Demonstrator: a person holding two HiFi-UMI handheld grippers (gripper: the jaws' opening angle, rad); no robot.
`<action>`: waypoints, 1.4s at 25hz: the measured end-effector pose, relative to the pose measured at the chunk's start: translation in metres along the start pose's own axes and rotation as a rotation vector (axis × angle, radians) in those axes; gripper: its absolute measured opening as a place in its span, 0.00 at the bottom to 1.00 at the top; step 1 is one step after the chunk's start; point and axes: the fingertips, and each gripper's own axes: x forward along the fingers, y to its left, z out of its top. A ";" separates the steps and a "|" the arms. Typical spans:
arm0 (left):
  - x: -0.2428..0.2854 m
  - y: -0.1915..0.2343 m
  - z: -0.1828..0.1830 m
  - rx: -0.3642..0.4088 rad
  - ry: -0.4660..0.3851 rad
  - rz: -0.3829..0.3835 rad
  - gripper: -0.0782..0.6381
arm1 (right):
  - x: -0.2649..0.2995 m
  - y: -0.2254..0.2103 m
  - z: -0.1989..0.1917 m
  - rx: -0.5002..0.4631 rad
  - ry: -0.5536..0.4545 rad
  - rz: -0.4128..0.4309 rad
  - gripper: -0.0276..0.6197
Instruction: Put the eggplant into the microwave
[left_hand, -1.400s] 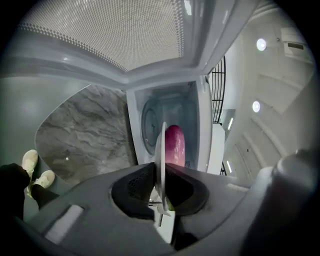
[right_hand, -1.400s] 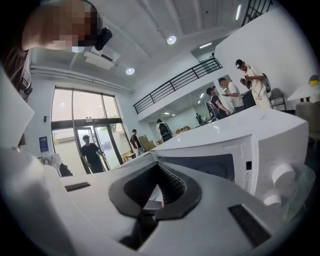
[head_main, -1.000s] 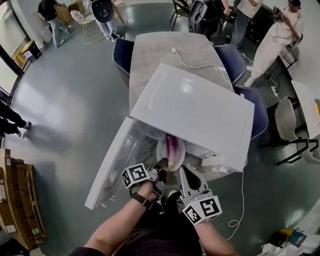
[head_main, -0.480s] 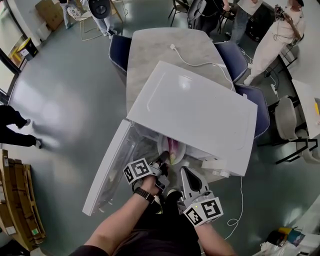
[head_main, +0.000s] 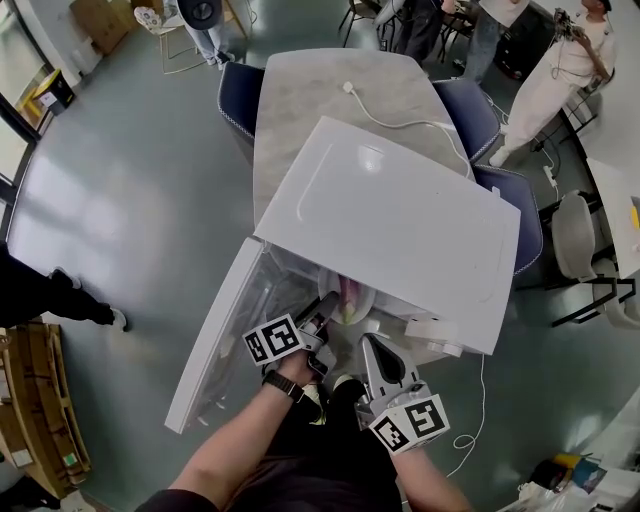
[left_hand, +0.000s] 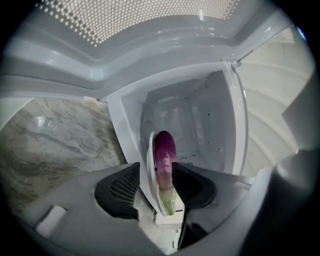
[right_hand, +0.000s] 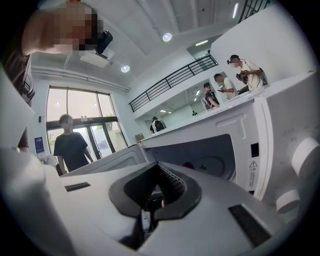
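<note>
- Since a second ago, the eggplant (left_hand: 164, 162) and its plate (left_hand: 146, 165) have gone further into the microwave (head_main: 400, 220), so less of them shows under its top edge. The left gripper (head_main: 322, 322) has followed them in.
- The left gripper's jaws are opening, with the plate's near rim and the eggplant between them. The right gripper (head_main: 370, 342) waits just beside it with its jaws together and empty.
- The eggplant lies on the plate at the front of the cavity. Whether the plate rests fully on the cavity floor I cannot tell.
- Risk: if the plate overhangs the front lip, letting go could tip it out.
- Risk: a jaw pulled back carelessly could catch the rim and drag the plate out.
- Risk: the eggplant is round and smooth, so a jolt would likely roll it off.
- Risk: a protruding plate would block the door (head_main: 215, 340), which hangs wide open at the left.
- The microwave stands on a marble-patterned table (head_main: 310, 100), with a white cable (head_main: 400, 128) lying behind it and blue chairs (head_main: 240, 100) around it.
- The floor (head_main: 130, 200) is grey and glossy. People (head_main: 560, 60) stand at the far side of the room, and glass doors (right_hand: 85, 125) let in daylight.
</note>
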 end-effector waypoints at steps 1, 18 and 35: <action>-0.004 0.000 0.002 0.011 -0.007 0.000 0.34 | 0.001 0.001 0.000 0.003 0.003 0.003 0.05; -0.048 -0.004 -0.048 0.435 0.060 0.182 0.13 | -0.003 -0.002 -0.005 0.006 0.040 -0.005 0.05; -0.002 0.007 -0.034 0.535 0.111 0.257 0.12 | -0.003 -0.016 -0.008 0.013 0.044 -0.031 0.05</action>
